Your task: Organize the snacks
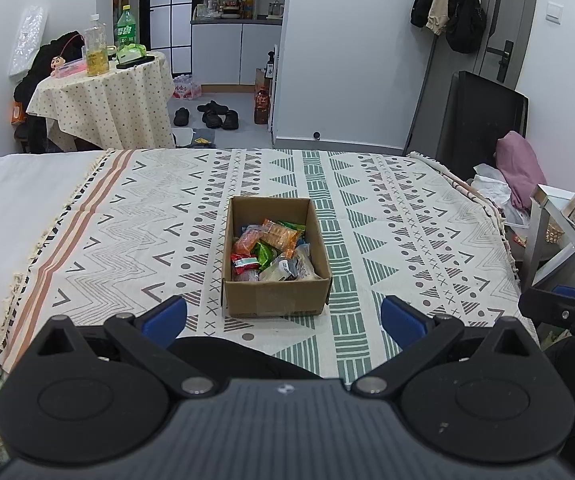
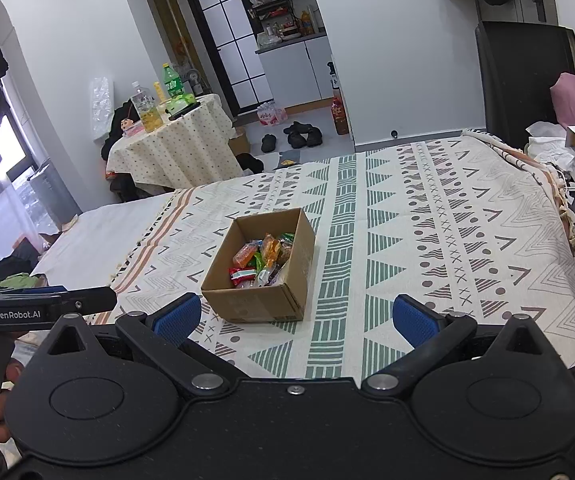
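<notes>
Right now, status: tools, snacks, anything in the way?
Left tool open, empty. Right tool open, empty. Snacks all inside cardboard box on patterned blanket. Path to box clear.

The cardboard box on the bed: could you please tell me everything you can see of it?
The cardboard box is a small brown open-topped carton of plain corrugated card. It sits upright and flat on the patterned bedspread, near its middle. Inside lies a loose heap of wrapped snacks in orange, green, red and clear packets. Neither gripper touches it.
</notes>
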Demonstrator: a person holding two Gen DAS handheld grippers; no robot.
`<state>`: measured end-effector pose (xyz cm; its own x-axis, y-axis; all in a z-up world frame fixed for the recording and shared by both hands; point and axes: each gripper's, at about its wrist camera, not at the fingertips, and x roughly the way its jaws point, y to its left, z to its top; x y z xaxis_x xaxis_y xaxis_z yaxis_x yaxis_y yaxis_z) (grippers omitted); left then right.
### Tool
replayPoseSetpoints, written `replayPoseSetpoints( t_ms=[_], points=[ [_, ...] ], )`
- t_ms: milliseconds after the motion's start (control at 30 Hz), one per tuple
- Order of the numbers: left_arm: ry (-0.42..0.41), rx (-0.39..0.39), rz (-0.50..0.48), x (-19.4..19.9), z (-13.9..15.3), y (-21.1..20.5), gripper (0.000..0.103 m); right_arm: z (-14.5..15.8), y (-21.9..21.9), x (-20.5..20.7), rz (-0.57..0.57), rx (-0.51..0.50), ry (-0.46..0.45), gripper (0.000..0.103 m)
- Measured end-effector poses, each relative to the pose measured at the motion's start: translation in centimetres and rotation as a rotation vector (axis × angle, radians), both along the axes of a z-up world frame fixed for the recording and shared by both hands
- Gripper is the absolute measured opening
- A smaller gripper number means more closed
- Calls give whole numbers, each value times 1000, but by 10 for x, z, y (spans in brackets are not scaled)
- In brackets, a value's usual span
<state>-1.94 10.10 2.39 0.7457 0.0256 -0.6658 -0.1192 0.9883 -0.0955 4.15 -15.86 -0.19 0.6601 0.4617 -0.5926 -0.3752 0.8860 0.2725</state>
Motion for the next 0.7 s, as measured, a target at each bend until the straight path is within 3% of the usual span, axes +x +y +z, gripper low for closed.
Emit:
replayPoseSetpoints(
  t_ms=[700],
  points=[
    [-4,3,-5,0,5,0,103,2,-2,3,-5,-1,-1,103]
  ],
)
